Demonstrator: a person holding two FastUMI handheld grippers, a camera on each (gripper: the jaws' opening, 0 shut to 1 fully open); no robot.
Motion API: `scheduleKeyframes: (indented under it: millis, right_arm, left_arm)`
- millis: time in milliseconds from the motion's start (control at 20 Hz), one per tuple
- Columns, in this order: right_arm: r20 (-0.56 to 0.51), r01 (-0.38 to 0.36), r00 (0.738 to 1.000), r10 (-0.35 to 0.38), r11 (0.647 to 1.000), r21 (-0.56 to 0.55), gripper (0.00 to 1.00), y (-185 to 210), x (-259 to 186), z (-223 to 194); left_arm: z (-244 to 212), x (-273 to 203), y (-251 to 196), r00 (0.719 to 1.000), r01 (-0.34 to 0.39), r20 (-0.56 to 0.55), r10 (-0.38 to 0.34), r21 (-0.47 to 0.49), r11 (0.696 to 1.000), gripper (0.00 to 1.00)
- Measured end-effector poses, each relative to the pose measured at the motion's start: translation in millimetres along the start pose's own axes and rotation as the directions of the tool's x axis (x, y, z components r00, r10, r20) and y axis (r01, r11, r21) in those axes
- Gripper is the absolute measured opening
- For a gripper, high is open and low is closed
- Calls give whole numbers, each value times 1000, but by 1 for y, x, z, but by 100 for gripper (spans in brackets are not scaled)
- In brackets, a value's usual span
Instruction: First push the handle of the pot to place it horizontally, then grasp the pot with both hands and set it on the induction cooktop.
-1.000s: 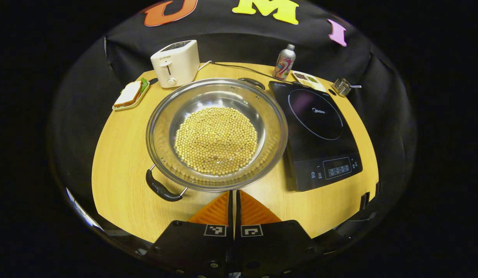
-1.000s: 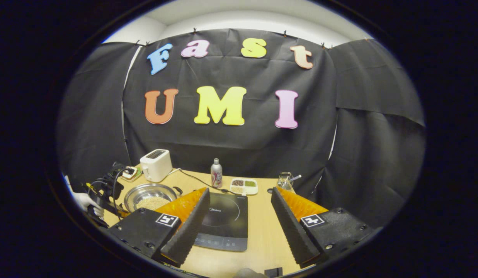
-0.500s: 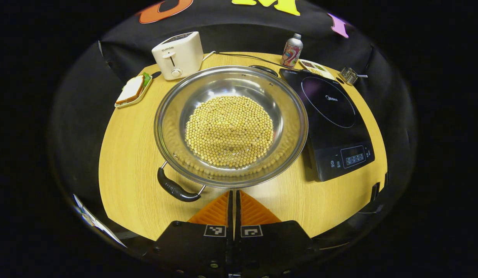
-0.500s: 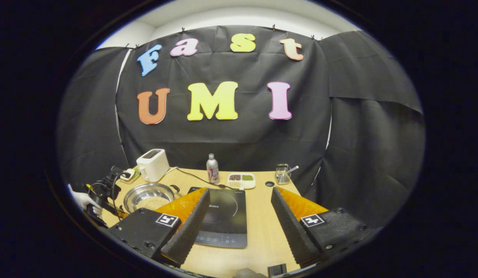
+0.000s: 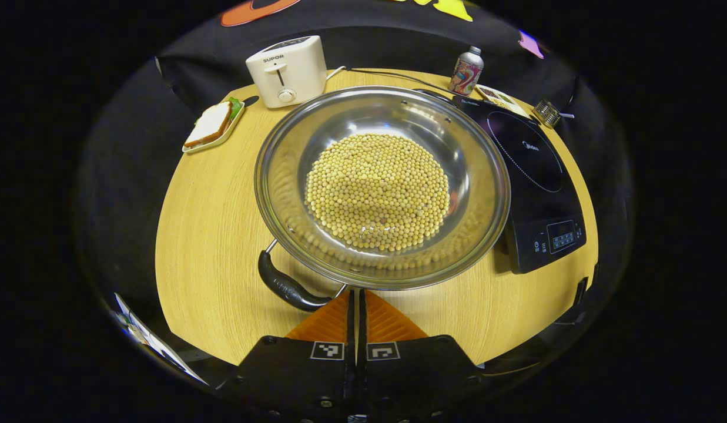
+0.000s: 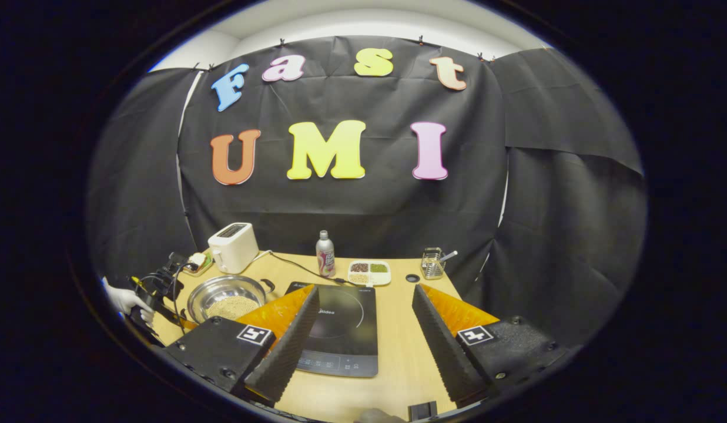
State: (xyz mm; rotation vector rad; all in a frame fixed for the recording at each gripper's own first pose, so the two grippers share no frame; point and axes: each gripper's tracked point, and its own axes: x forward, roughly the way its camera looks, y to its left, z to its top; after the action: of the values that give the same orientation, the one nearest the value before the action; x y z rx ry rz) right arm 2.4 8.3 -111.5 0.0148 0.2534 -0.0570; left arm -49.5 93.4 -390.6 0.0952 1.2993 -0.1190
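Your left gripper (image 5: 358,302) (fingers pressed together, grasping nothing) at the pot (image 5: 382,185).
Handle (image 5: 288,288) lies just left of its tips; right gripper (image 6: 363,329) spread wide.

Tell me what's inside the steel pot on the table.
The pot holds a round heap of small yellowish beans, ringed by bare steel. The pot's bottom under the heap is covered, so anything beneath the beans cannot be seen.

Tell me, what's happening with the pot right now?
Left gripper shut, at the near pot handle. Right gripper open, above the cooktop. Pot on table, beside cooktop. Nothing between them.
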Motion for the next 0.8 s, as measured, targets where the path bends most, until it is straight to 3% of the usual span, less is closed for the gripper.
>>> scheduleKeyframes:
  millis: [800]
  right_arm:
    - [-1, -11, 1000, 11, 1000, -13, 100, 9, 0, 2]
  left_arm:
    - [25, 10, 55, 998, -51, 32, 53, -54, 997, 0]
